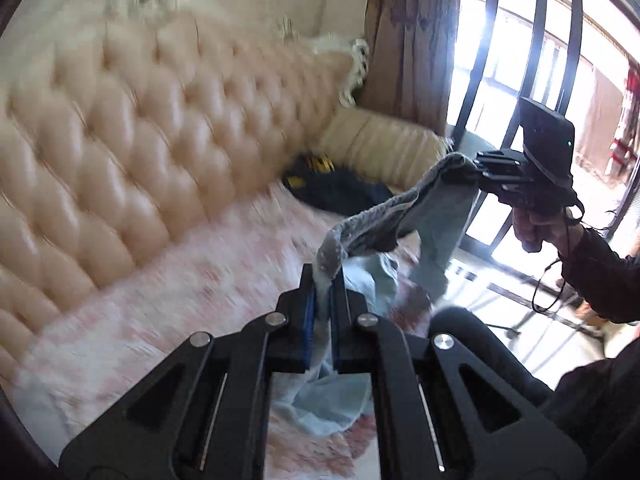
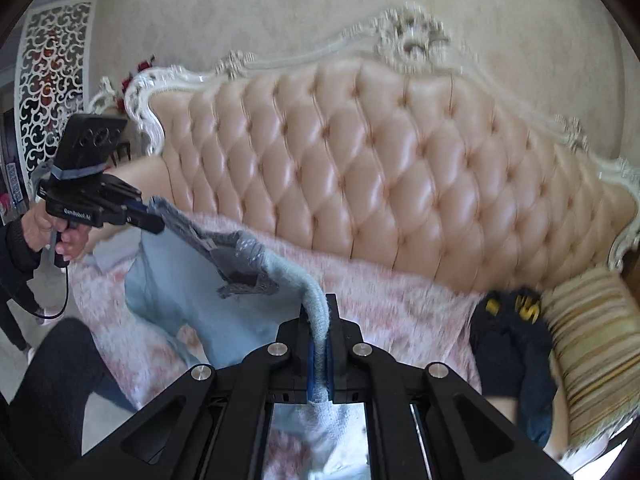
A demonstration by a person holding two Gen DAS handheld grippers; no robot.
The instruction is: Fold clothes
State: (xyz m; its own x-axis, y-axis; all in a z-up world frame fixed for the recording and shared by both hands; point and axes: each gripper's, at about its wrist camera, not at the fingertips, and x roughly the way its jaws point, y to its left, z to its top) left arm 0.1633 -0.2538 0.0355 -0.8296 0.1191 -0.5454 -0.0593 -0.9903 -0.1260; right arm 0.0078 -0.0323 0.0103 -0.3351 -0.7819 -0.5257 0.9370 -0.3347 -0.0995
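Aloft, garment point(image 1: 400, 216) between hand-held grippers.

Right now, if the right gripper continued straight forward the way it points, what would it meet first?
Probably the tufted sofa backrest, past the garment that the right gripper holds; depth is unclear.

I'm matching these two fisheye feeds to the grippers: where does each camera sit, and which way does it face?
Left wrist: on the left gripper, facing the window end of the tufted sofa; shows the right gripper and a hand.
Right wrist: on the right gripper, facing the sofa back; shows the left gripper.
Shared: the light blue garment both clamp, and dark clothes.
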